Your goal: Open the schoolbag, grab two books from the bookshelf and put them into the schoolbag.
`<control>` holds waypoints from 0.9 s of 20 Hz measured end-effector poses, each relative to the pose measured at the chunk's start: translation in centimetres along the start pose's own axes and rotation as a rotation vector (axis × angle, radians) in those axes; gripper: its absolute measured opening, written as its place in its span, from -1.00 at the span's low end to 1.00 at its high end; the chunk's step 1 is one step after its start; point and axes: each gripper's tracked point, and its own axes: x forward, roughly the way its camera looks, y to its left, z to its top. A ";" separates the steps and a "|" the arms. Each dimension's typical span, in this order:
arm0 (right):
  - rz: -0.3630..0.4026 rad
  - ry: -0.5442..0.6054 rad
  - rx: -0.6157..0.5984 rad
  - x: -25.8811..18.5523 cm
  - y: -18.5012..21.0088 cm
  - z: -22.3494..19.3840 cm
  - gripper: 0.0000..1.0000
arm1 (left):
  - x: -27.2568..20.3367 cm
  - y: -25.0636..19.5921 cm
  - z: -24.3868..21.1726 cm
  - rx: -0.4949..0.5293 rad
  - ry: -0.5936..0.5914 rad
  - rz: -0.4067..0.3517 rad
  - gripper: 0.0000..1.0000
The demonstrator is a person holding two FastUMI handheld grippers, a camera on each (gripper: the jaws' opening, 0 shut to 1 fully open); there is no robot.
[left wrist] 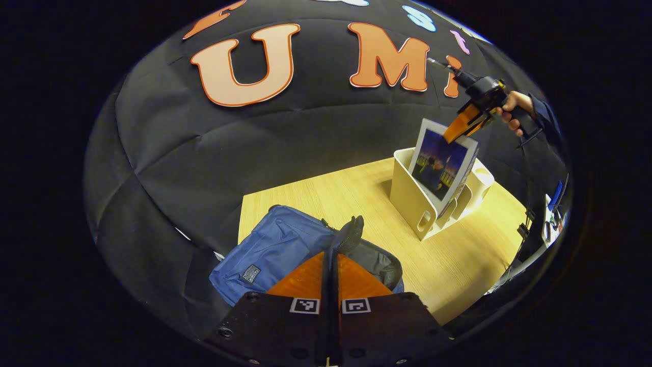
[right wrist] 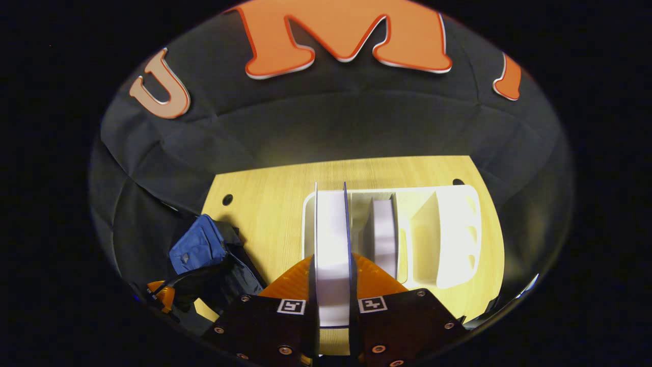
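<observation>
Left gripper (left wrist: 330, 255) clenched on schoolbag (left wrist: 270, 252) flap; right gripper (right wrist: 332, 270) grasping book (right wrist: 332, 229), no legible writing.

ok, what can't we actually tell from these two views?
- Schoolbag interior: left gripper view, the left tool and the flap it pinches cover the opening.
- Book lower part: left gripper view, hidden behind the bookshelf wall.
- Book cover: right gripper view, seen edge-on between the right tool fingers.
- Second book: right gripper view, only its top edge shows.
- Table right side: cut off by the image edge.
</observation>
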 end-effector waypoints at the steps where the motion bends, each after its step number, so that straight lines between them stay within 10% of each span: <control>1: 0.020 -0.028 0.019 -1.6 -0.2 0.6 -0.55 | 0.0 -0.1 0.1 0.003 0.000 0.002 -0.96; 9: 0.133 -0.207 0.137 -11.0 -1.7 0.0 -0.55 | 0.3 0.7 1.0 -0.017 0.037 0.008 -0.96; 18: 0.383 -0.111 0.471 -5.7 7.4 -10.2 -0.59 | 1.4 0.9 1.6 -0.024 0.070 -0.028 -0.96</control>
